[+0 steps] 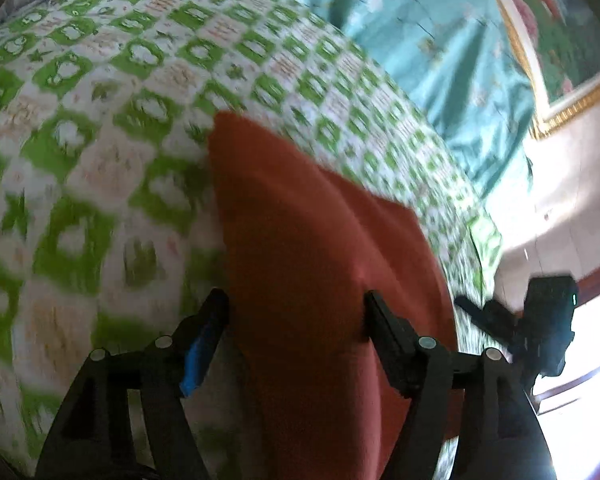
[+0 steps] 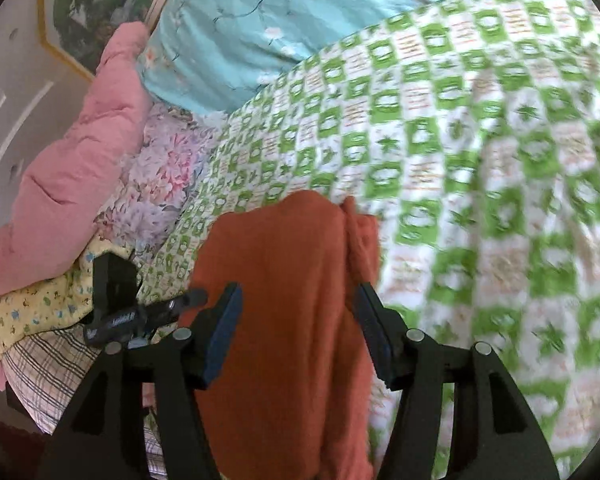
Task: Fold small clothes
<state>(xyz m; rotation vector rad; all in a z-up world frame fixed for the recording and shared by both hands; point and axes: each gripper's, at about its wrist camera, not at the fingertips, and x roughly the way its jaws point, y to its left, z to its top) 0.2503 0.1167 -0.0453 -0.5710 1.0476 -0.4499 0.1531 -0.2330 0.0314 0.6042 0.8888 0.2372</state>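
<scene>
Your left gripper (image 1: 296, 304) has its jaws spread wide. The red cloth (image 1: 312, 248) lies between them on the green checked sheet (image 1: 100, 128), but the pads do not press it. Your right gripper (image 2: 298, 300) is spread too, with the same red cloth (image 2: 276, 280) loose between its jaws. The blue flowered blanket (image 2: 236, 20) is up at 12 o'clock, the pink quilt (image 2: 68, 168) at 9 o'clock.
</scene>
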